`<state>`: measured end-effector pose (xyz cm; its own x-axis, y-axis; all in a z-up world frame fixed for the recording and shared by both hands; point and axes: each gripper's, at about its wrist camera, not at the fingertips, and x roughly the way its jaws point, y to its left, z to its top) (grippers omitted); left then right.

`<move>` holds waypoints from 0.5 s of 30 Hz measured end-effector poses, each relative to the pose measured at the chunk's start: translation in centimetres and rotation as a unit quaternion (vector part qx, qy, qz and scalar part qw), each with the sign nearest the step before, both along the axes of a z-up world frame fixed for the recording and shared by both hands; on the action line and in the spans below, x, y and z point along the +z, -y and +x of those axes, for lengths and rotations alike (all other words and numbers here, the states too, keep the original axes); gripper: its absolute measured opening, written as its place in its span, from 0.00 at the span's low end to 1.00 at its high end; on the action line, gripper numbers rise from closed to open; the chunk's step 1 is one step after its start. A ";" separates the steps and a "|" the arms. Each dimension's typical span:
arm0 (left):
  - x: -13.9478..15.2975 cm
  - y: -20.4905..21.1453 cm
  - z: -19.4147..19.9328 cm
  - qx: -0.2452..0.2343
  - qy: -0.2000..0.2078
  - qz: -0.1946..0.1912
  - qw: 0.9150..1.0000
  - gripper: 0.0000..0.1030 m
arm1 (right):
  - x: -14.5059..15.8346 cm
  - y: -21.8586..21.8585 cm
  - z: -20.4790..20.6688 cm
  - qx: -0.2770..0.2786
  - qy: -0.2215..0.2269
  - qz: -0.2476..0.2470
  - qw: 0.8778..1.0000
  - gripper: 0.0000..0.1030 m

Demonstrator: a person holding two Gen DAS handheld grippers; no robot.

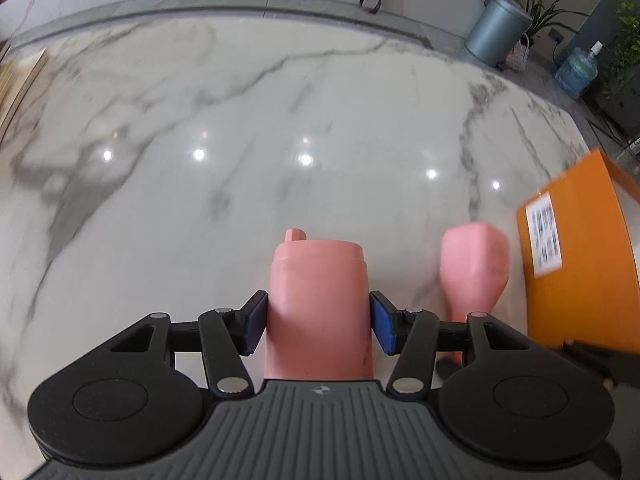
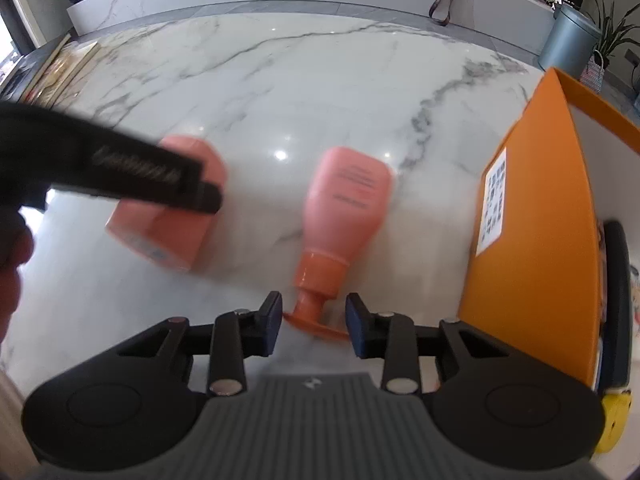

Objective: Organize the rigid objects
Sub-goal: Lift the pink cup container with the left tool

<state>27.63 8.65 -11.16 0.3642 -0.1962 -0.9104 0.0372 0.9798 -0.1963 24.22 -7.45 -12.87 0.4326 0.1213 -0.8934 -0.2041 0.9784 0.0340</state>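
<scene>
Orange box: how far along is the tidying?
Done: something yellow appears to sit in the orange box. In hand: the left hand-held gripper clamps a pink container. Left: the pink pump bottle lies on the table, its pump between the right hand-held gripper's open jaws.

Left wrist view: sits just behind its own gripper (image 1: 318, 322), looks steeply down and forward over the marble table (image 1: 240, 120). Very near; a pink bottle (image 1: 318, 300) fills 6 o'clock.

Right wrist view: same setup behind the right gripper (image 2: 314, 324), facing the same way, close to the tabletop.

Shared: both bottles, the pump bottle (image 2: 344, 208) at 3 o'clock on the left view; orange box (image 2: 532, 240) at 3 o'clock in both; grey bin (image 1: 498, 24) at 1 o'clock.
</scene>
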 end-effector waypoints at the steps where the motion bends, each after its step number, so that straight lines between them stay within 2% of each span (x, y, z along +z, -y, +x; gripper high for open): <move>1: 0.0 -0.2 -0.6 0.002 -0.005 -0.002 1.000 0.60 | 0.1 -0.1 -0.5 0.004 0.002 0.002 1.000 0.30; 10: 0.3 -0.7 -6.4 -0.004 -0.024 -0.004 1.000 0.60 | 1.0 -0.2 -5.5 0.034 0.001 0.012 0.999 0.30; 15: 0.1 -0.8 -7.1 -0.007 -0.037 -0.002 0.999 0.61 | 2.5 0.4 -8.5 0.037 0.007 0.021 0.999 0.30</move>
<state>20.54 9.43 -11.09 0.2935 -0.2038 -0.9340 0.0363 0.9787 -0.2022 15.74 -7.84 -10.37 0.4339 0.1898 -0.8807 -0.2763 0.9585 0.0705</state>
